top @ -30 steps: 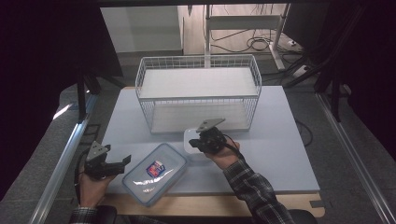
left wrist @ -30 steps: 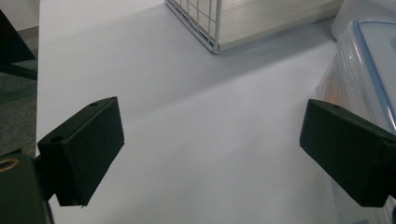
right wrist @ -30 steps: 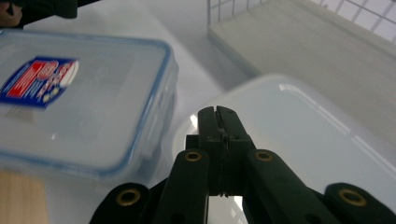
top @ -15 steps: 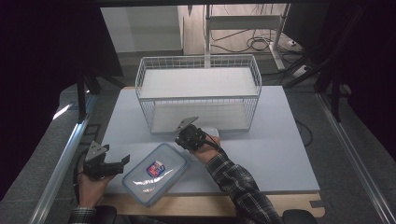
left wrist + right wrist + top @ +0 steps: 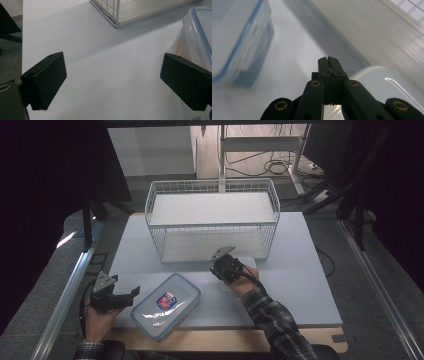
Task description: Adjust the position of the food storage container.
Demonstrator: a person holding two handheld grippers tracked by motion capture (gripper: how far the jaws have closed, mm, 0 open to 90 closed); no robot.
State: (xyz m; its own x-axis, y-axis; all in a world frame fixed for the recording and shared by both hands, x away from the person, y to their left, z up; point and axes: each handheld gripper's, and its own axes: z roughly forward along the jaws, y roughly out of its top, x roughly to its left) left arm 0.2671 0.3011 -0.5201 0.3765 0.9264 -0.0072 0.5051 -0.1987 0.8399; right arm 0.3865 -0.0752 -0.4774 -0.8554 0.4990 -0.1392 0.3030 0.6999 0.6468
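Note:
A clear lidded container [image 5: 165, 305] with a blue rim and a red-and-blue label lies near the board's front left. My left gripper [image 5: 131, 294] sits just left of it, low over the board. Its jaws stand wide open [image 5: 113, 72] with the container's side [image 5: 197, 37] beside the right-hand pad [image 5: 187, 80]. My right gripper [image 5: 223, 261] is in front of the wire basket [image 5: 210, 220]. Its jaws are shut [image 5: 329, 60] with nothing between them. A white rounded object [image 5: 248, 263] lies right beside it on the board, also seen close at the jaws' right [image 5: 387, 82].
The grey-blue board [image 5: 300, 285] has open surface to the right and in front of the basket. The basket's near corner [image 5: 112, 15] is ahead of the left gripper. Metal rails [image 5: 70, 290] run along both table sides. The blurred container [image 5: 237, 42] is left of the right gripper.
The right gripper swung left toward the container half a second ago, then came back right beside the white object. The left gripper and the container stayed put.

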